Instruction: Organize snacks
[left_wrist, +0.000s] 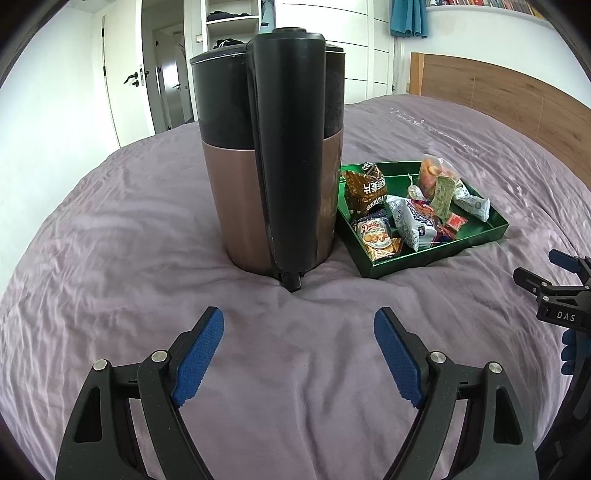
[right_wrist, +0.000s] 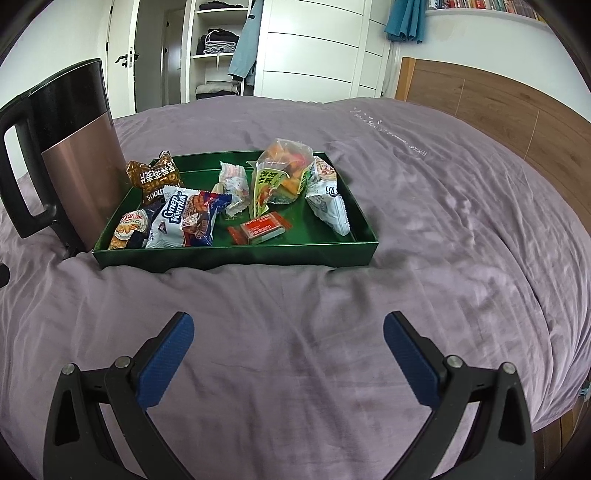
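While both grippers hang spread wide and empty above the purple bedspread (right_wrist: 424, 229), every snack in view sits inside the green tray (right_wrist: 236, 254), so the sorting looks either not yet begun or nearly finished; which, I cannot tell. The left gripper (left_wrist: 298, 350) faces the handle of the copper-and-black kettle (left_wrist: 273, 155), which stands on the soft bedding just beside the tray's left wall, perhaps touching it. The right gripper (right_wrist: 289, 350) points at the tray's near wall from well back. Inside, the brown bag (right_wrist: 155, 179), the blue-and-white Cyrillic-labelled packet (right_wrist: 184, 218) and the Dorisa biscuit pack (right_wrist: 129, 227) crowd the left end, overlapping one another; the clear bag of orange pieces (right_wrist: 280, 173) leans upright mid-tray, a white pouch (right_wrist: 327, 195) lies against the right wall, and a small red flat pack (right_wrist: 264, 227) rests alone on the floor. The chief risk is the kettle: on a yielding mattress, a push on the tray or a reach for the left-hand packets could tip it. Pinching one overlapped packet may drag its neighbours, and the leaning clear bag could topple if brushed.
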